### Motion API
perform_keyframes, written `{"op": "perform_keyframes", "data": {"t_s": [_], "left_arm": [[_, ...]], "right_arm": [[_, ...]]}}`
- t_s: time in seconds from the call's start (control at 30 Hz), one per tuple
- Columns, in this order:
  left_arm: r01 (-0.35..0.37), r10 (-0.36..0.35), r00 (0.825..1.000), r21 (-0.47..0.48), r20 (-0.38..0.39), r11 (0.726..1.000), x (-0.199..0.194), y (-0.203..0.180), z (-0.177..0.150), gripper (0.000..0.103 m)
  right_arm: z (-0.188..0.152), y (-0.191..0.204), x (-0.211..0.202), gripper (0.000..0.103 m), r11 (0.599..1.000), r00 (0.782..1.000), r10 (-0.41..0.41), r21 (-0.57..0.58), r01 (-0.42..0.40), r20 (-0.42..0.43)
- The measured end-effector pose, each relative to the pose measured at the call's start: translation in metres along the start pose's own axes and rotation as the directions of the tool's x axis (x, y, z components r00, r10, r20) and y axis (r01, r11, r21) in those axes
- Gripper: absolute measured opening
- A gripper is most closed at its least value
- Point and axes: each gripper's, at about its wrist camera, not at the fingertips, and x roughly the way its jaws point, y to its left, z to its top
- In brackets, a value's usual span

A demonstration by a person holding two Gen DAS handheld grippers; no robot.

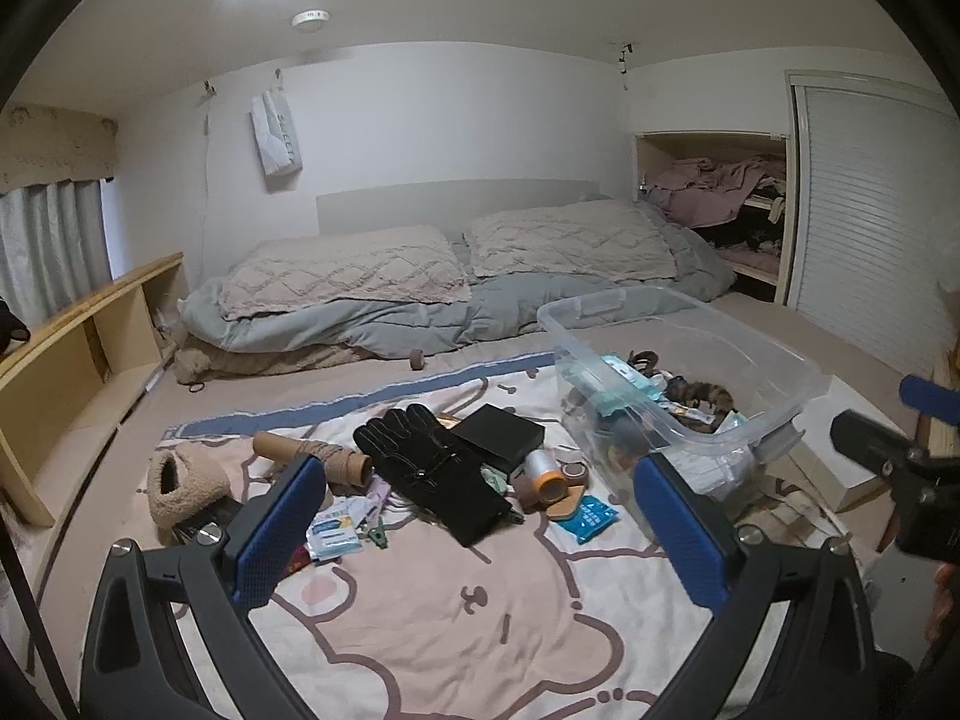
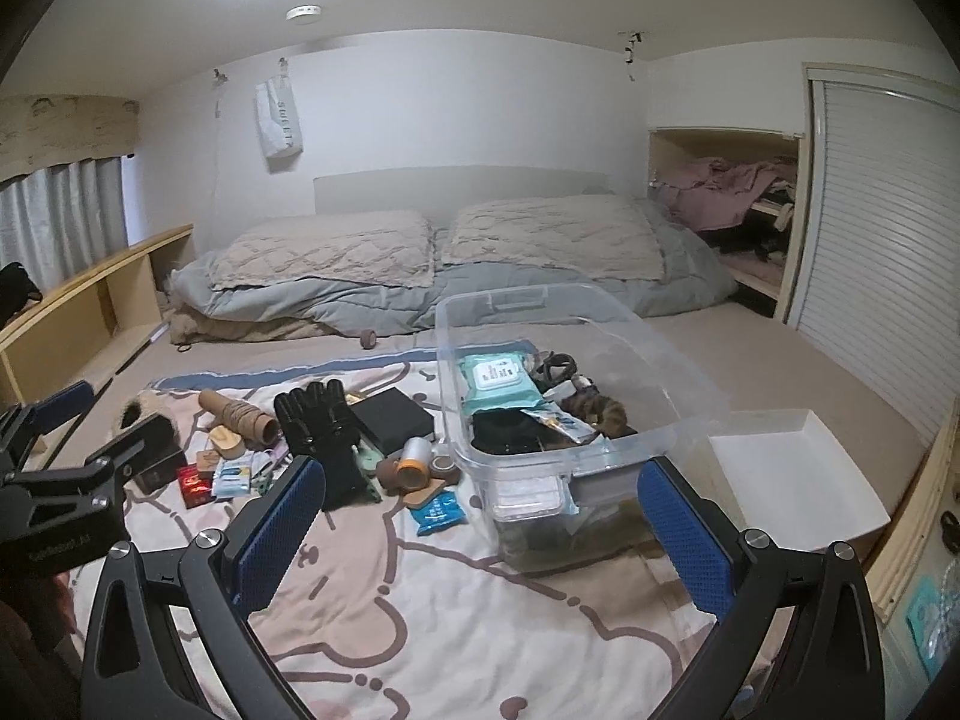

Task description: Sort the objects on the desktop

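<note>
A clear plastic bin (image 1: pixel 780 360) (image 2: pixel 654 336) sits on the pink bear blanket (image 1: pixel 456 618) and holds a teal wipes pack (image 2: pixel 495 381) and several small items. Left of it lies a pile: a black glove (image 1: pixel 432 468) (image 2: pixel 321 429), a black box (image 1: pixel 498 435) (image 2: pixel 393 420), a cardboard tube (image 1: pixel 312 456) (image 2: pixel 240 417), a tape roll (image 1: pixel 543 471) (image 2: pixel 414 459) and a blue packet (image 1: pixel 588 516) (image 2: pixel 437 513). My left gripper (image 1: pixel 480 534) hovers open over the blanket before the pile. My right gripper (image 2: pixel 480 534) hovers open in front of the bin. Both hold nothing.
A fuzzy beige slipper (image 1: pixel 180 480) lies at the pile's left. A white shallow tray (image 2: pixel 798 474) sits right of the bin. Pillows (image 1: pixel 342 270) and a grey duvet (image 1: pixel 420 318) lie behind. A wooden shelf (image 1: pixel 66 348) runs along the left, a closet (image 2: pixel 888 216) on the right.
</note>
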Motion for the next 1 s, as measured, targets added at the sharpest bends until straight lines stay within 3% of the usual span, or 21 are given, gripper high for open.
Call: {"op": "perform_keyframes", "data": {"t_s": [0.3,0.47,1.0], "left_arm": [[0.044,-0.045,0.999,-0.072,-0.012,0.996,0.004,0.013,-0.002,0.103],[0.046,-0.048,0.999,-0.068,-0.021,0.997,0.005,0.011,-0.002,0.103],[0.052,-0.055,0.997,-0.041,-0.054,0.998,0.011,0.005,-0.004,0.103]], "right_arm": [[-0.009,-0.01,0.009,0.103,0.998,0.998,-0.065,-0.013,0.065,-0.019],[-0.012,-0.022,0.014,0.103,0.998,0.998,-0.033,0.053,0.036,-0.053],[-0.012,-0.007,0.013,0.103,0.999,0.999,-0.009,0.037,0.01,-0.038]]}}
